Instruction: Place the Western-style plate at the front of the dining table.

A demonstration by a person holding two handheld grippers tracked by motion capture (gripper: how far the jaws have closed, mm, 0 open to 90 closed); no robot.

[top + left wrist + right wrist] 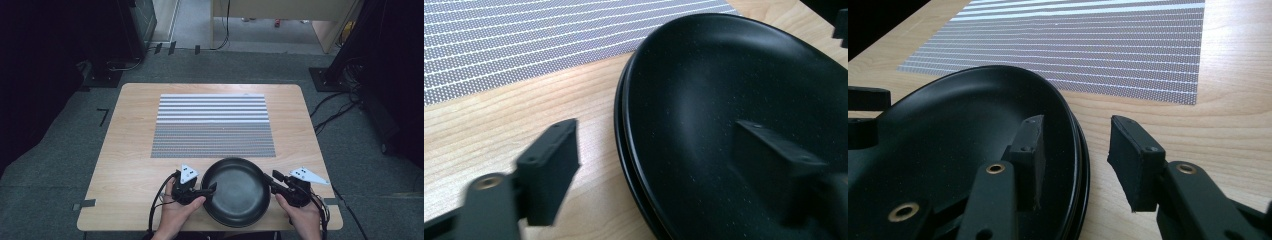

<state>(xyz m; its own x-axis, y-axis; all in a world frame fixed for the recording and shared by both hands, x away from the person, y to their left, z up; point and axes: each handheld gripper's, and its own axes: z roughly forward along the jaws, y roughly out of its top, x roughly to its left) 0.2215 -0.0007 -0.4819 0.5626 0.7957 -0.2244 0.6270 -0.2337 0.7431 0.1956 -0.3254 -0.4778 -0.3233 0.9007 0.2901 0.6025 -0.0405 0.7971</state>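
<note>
Plates (235,192), round, black and stacked, sit at your worktop's (125,165) near edge, not yet lifted. Your left hand-held gripper (214,189) and right hand-held gripper (268,178) straddle opposite rims, jaws unclenched; gripping and lifting remain.

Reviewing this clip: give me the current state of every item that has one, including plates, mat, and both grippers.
black plates: stacked, apparently two rims, upright on the table, empty.
striped mat: lying flat, nothing on it, beyond the plates.
left gripper: open, jaws astride the stack's rim, gap on the outer side.
right gripper: open, jaws astride the opposite rim, outer pad clear of it.
</note>
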